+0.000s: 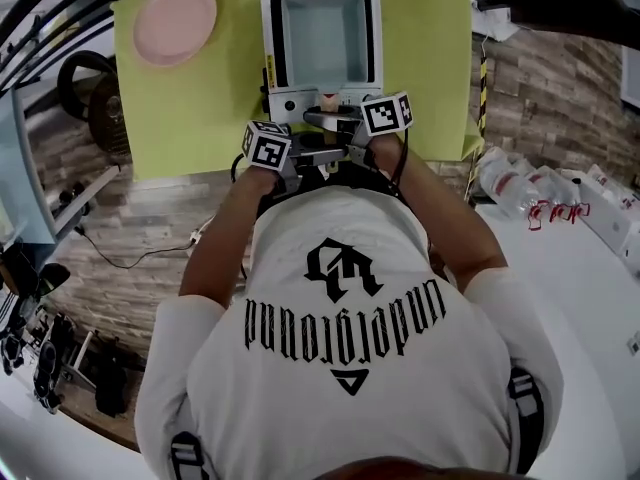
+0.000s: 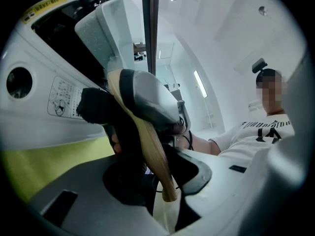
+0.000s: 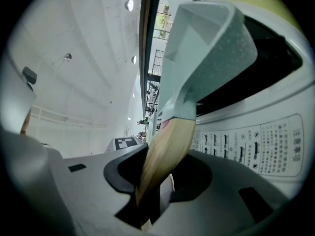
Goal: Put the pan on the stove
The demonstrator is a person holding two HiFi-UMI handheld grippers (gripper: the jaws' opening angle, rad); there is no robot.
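Observation:
A square pale-blue pan [image 1: 325, 38] with a wooden handle [image 1: 328, 99] sits over the white stove [image 1: 290, 103] on a green mat [image 1: 200, 98]. Whether its base touches the black glass cannot be told. My left gripper [image 1: 312, 154] and right gripper [image 1: 332, 121] are side by side at the stove's near edge, both shut on the handle. In the left gripper view the handle [image 2: 147, 141] ends between my left gripper's [image 2: 162, 181] jaws, below the pan [image 2: 106, 28] and stove [image 2: 29, 112]. In the right gripper view the handle [image 3: 165, 156] runs from the pan [image 3: 206, 48] into my right gripper [image 3: 147, 191].
A pink plate [image 1: 175, 20] lies on the mat's far left corner. The stove's control panel [image 3: 256, 132] faces me. Plastic bottles [image 1: 520, 188] lie on a white table at the right. The person's torso fills the lower head view.

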